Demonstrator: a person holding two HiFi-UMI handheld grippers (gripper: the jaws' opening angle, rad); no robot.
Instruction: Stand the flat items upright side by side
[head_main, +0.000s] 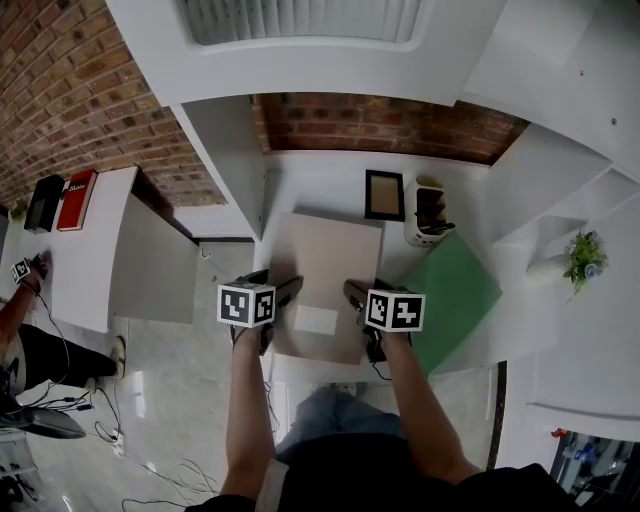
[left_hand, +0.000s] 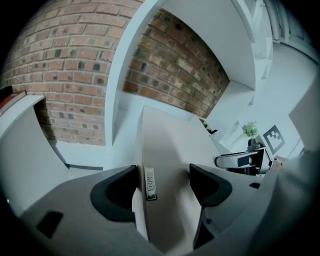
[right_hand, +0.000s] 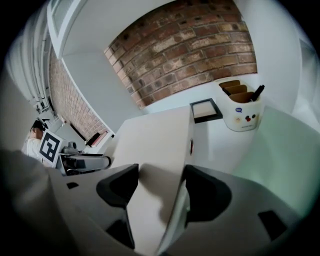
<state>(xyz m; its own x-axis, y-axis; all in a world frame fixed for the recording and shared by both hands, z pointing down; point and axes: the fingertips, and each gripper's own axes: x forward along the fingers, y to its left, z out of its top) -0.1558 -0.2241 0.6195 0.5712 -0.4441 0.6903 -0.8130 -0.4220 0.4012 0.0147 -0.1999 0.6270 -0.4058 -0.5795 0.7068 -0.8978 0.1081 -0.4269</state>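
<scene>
A large flat beige folder (head_main: 326, 262) with a white label lies on the white desk (head_main: 300, 200), its near end between my two grippers. My left gripper (head_main: 286, 296) is shut on its near left edge; in the left gripper view the spine with a small metal label holder (left_hand: 150, 183) sits between the pads. My right gripper (head_main: 357, 297) is shut on the near right edge, the beige cover (right_hand: 160, 142) filling the space between its jaws. A flat green folder (head_main: 456, 290) lies on the desk just right of the beige one.
A dark picture frame (head_main: 384, 195) and a white pen holder (head_main: 428, 215) stand at the back by the brick wall. White shelf walls rise on both sides. A small plant (head_main: 583, 256) is at the right; a red book (head_main: 77, 199) lies on a side shelf at left.
</scene>
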